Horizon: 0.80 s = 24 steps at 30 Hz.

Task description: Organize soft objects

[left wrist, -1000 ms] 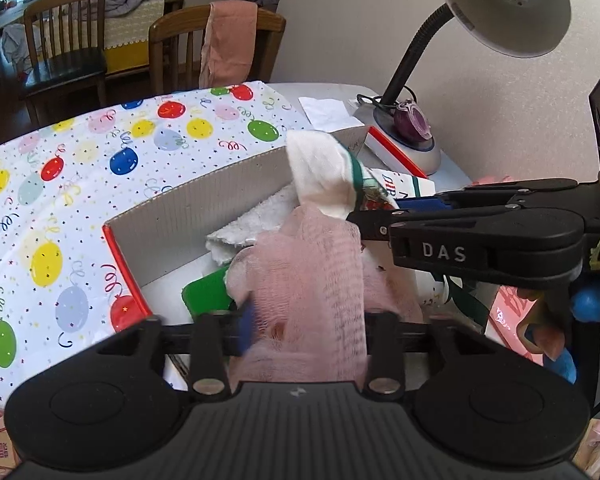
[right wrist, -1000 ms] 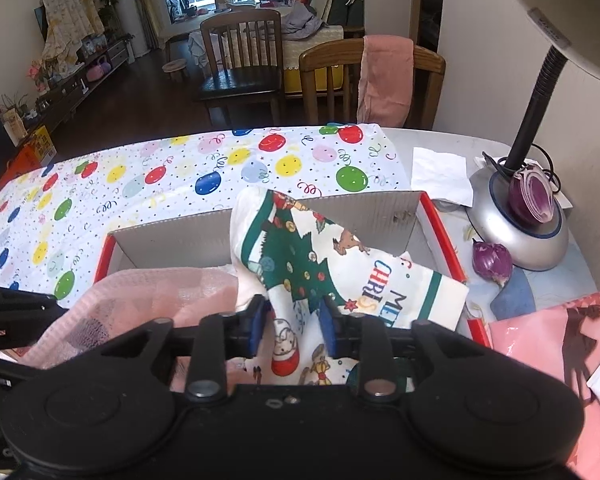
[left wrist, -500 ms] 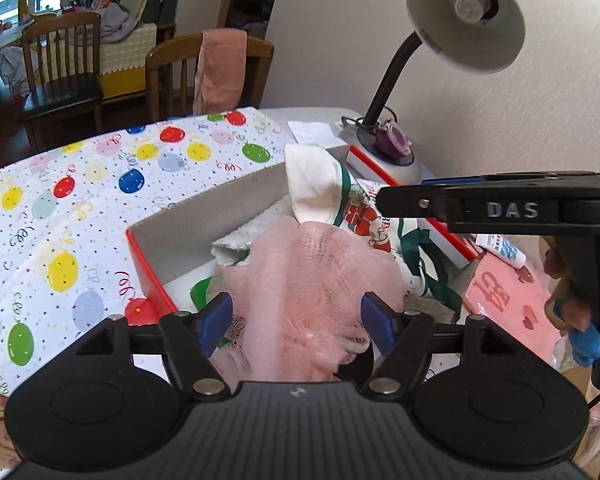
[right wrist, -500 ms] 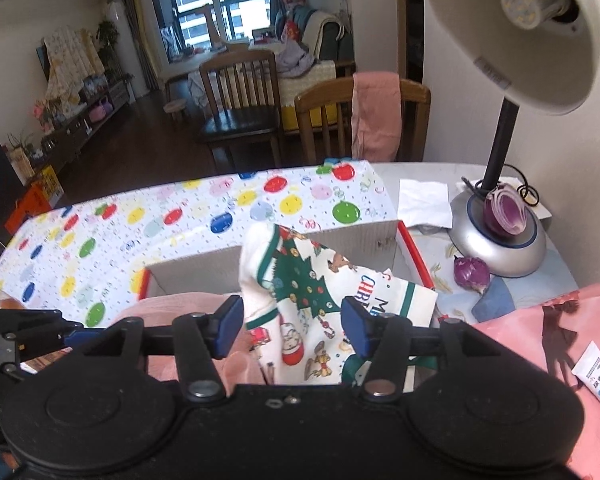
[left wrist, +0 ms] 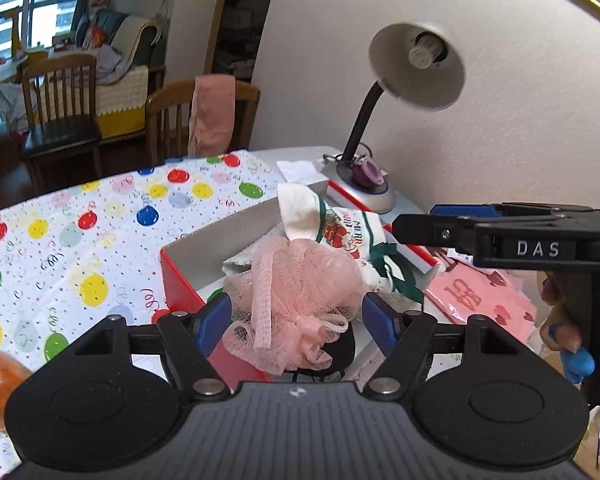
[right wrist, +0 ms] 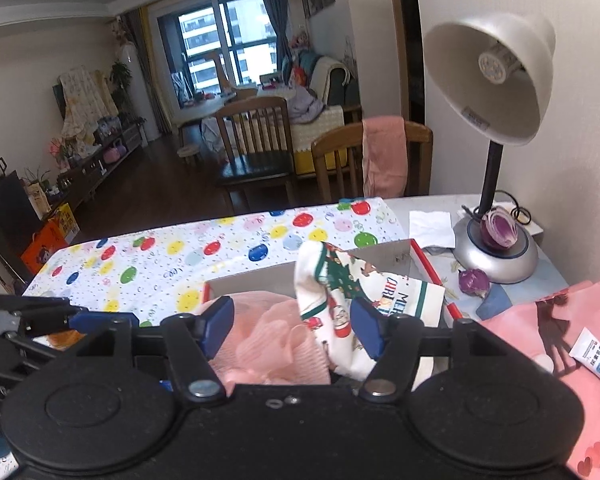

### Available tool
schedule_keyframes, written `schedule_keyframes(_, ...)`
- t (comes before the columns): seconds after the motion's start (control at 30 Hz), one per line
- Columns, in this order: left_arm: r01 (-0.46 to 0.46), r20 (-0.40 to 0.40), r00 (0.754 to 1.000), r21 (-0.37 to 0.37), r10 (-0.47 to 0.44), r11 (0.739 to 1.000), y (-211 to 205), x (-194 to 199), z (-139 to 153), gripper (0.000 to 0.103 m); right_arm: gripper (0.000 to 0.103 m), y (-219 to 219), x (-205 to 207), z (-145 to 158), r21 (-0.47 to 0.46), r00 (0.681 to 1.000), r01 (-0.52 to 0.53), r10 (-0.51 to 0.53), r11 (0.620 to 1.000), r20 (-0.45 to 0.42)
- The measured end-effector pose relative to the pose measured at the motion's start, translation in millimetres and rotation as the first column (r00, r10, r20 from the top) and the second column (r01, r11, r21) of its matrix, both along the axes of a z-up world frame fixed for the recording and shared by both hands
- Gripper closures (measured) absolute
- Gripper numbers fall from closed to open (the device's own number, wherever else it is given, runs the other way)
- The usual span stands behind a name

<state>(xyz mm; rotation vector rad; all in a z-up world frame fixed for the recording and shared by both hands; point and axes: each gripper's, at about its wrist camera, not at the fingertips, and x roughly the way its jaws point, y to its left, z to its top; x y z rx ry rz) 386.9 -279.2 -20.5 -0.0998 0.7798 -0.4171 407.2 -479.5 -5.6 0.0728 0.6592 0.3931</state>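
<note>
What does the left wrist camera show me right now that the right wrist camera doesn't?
Only the left wrist view: the pink mesh pouf's full gathered shape, a white towel behind it in the box, and the right gripper side-on. Only the right wrist view: a small tube on the pink bag, a loose purple onion, and the living room. Both: Christmas cloth, lamp, balloon tablecloth, open grippers.

Dim living room: large window (right wrist: pixel 224 44), wooden chairs (right wrist: pixel 256 140), dark floor (right wrist: pixel 148 196).
</note>
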Motion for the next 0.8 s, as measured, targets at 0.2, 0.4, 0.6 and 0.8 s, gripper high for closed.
schedule_keyframes(0.2, 0.000, 0.051, 0.999, -0.019, 0.001, 1.000, 20, -28, 18, 0.031, 0.034, 8, -37, 10, 0.011, 0.998, 0.009, -0.009, 1.000, 0.056)
schedule_keyframes(0.4, -0.004, 0.095, 0.995, -0.022, 0.007, 1.000, 39, -55, 29, 0.031, 0.028, 17, -70, 12, 0.026, 0.996, 0.023, -0.025, 0.999, 0.089)
schedule_keyframes(0.6, -0.010, 0.142, 0.990, -0.012, 0.012, 1.000, 54, -86, 36, 0.021, 0.023, 30, -102, 15, 0.040, 0.990, 0.023, -0.028, 0.999, 0.139)
schedule_keyframes(0.8, -0.033, 0.183, 0.983, -0.005, 0.033, 0.999, 69, -110, 43, 0.021, 0.017, 46, -133, 14, 0.032, 0.984, 0.010, -0.016, 0.999, 0.179)
